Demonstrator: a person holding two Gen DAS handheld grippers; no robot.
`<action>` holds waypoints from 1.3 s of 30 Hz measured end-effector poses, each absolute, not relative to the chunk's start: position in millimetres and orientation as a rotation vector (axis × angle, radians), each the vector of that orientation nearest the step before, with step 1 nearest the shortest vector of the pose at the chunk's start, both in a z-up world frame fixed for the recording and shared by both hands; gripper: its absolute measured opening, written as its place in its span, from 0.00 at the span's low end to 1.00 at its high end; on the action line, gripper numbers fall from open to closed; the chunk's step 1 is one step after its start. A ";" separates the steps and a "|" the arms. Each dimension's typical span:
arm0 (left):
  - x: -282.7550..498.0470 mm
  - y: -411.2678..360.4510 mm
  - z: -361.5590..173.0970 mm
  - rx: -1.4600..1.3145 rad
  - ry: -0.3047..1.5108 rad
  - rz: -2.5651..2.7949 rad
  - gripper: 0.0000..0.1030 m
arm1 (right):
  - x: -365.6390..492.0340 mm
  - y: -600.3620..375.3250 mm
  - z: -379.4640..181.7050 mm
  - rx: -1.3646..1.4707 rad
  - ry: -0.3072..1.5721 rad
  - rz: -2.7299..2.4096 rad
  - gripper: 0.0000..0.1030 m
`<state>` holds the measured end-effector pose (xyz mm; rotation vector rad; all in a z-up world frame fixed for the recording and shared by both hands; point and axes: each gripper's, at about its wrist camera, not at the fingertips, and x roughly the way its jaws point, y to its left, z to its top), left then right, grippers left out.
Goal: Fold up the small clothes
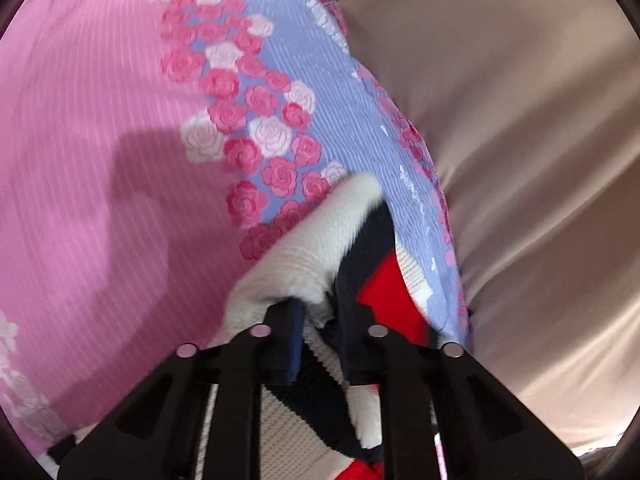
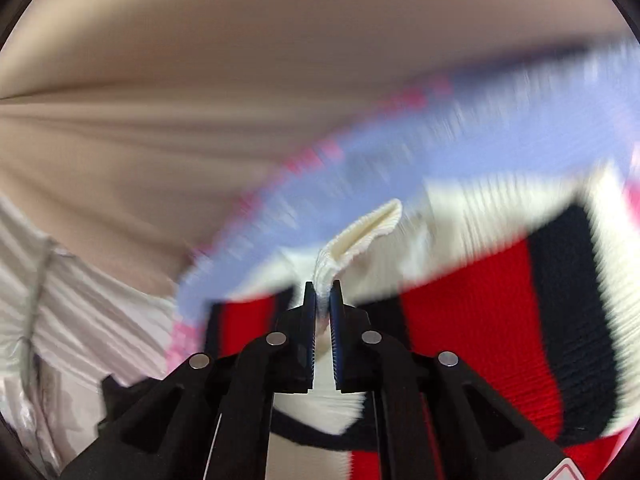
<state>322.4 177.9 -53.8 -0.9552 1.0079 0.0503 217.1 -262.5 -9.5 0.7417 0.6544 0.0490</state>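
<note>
Left gripper (image 1: 320, 312): jaws nearly closed, clamping knit fabric. Right gripper (image 2: 322, 300): jaws closed on a white ribbed fold.

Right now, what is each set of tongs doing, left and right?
Left tongs: shut on the white edge of the sweater.
Right tongs: shut on a white fold of the sweater.

No text, brand, number or label can be read in either wrist view. A red-edged sign corner (image 2: 566, 473) shows on the right gripper's body at the bottom edge, too cropped to make out.
</note>
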 end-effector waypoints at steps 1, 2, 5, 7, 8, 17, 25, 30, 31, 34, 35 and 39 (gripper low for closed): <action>319.5 176.6 -54.2 -0.936 1.024 0.048 0.11 | 201.8 -265.5 5.7 0.723 0.604 0.047 0.07; 319.7 173.3 -57.0 -0.925 1.035 0.047 0.11 | 182.8 -269.8 17.5 0.700 0.562 0.034 0.06; 314.6 156.9 -82.9 -0.875 1.109 0.074 0.09 | 151.0 -282.0 -0.6 0.630 0.603 -0.071 0.06; 309.5 152.8 -96.3 -0.877 1.125 0.091 0.09 | 156.1 -296.8 -58.3 0.644 0.774 -0.162 0.06; 306.3 152.3 -95.0 -0.868 1.105 0.096 0.09 | 157.4 -305.2 -78.4 0.683 0.831 -0.189 0.06; 307.5 142.8 -89.9 -0.747 1.089 0.100 0.10 | 154.2 -317.7 -97.2 0.691 0.823 -0.173 0.05; 307.2 144.0 -92.1 -0.737 1.077 0.059 0.10 | 146.4 -281.8 -38.0 0.644 0.755 -0.140 0.14; 305.9 148.8 -93.7 -0.754 1.085 0.032 0.10 | 257.8 -159.5 -23.5 0.430 0.906 0.272 0.10; 306.1 149.6 -93.7 -0.751 1.087 0.021 0.10 | 279.3 -139.0 -29.7 0.409 0.940 0.320 0.10; 305.9 152.3 -94.8 -0.742 1.087 -0.012 0.10 | 343.8 -84.0 -56.8 0.308 1.020 0.366 0.09; 306.0 152.9 -95.2 -0.741 1.086 -0.021 0.10 | 361.7 -68.6 -68.5 0.276 1.044 0.356 0.09; 307.7 152.1 -94.4 -0.709 1.086 -0.050 0.10 | 398.7 -32.7 -96.1 0.188 1.059 0.294 0.00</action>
